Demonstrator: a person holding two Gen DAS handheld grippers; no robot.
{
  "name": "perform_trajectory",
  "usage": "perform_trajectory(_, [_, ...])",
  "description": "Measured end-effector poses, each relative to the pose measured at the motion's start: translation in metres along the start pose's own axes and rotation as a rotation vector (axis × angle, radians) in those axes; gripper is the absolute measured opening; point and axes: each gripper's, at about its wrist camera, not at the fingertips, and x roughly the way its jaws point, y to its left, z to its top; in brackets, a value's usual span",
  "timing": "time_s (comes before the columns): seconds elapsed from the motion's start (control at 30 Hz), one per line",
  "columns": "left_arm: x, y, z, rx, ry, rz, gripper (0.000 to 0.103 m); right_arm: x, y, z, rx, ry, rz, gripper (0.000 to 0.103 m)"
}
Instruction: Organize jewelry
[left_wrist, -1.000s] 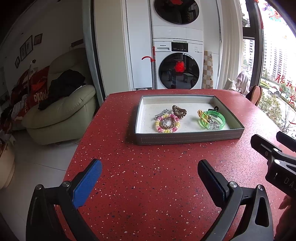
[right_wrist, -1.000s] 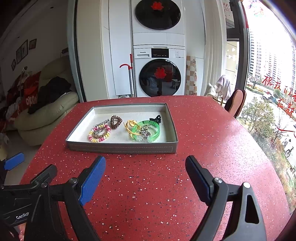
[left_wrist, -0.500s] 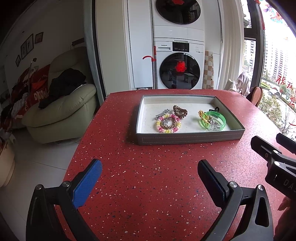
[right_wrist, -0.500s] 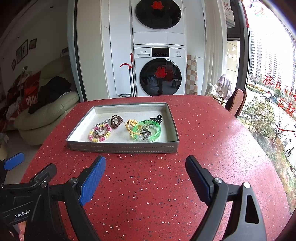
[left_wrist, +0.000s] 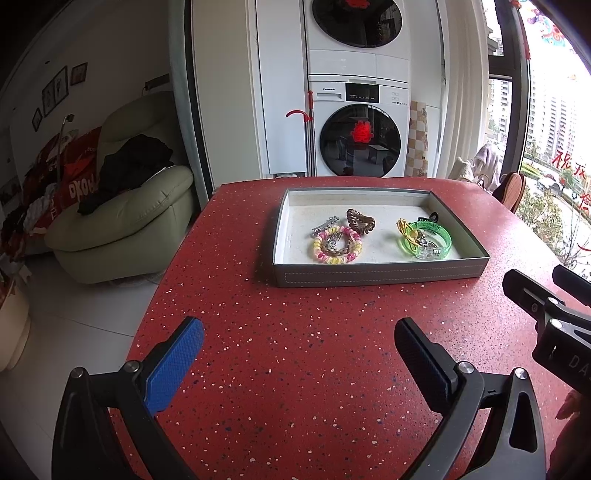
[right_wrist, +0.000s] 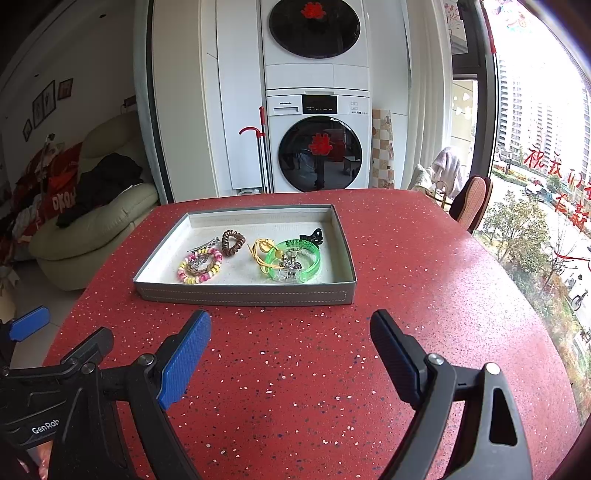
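A gray tray sits on the red table. All the jewelry is inside it, in two little heaps. On the left side lies a pink and yellow bracelet with a silver clip just behind it and a brown hair tie close by. On the right side lies a green bangle, touching a yellow cord, with a small black clip behind.

The left gripper and the right gripper both hang over the bare table in front of the tray. Each one has its fingers wide apart and holds nothing. I think they wait there so they can reach in easily.

The tray wall is low, so it should not get in the way. The pieces touch each other, so pulling one may drag another. A sofa and a washing machine stand far behind.
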Motion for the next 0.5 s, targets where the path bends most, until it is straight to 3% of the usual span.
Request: perform_trajectory(0.5, [-0.0026, -0.0007, 0.0003, -0.004, 0.004, -0.002, 0.103, 0.0004, 0.0014, -0.0003, -0.001, -0.003, -0.001, 0.09])
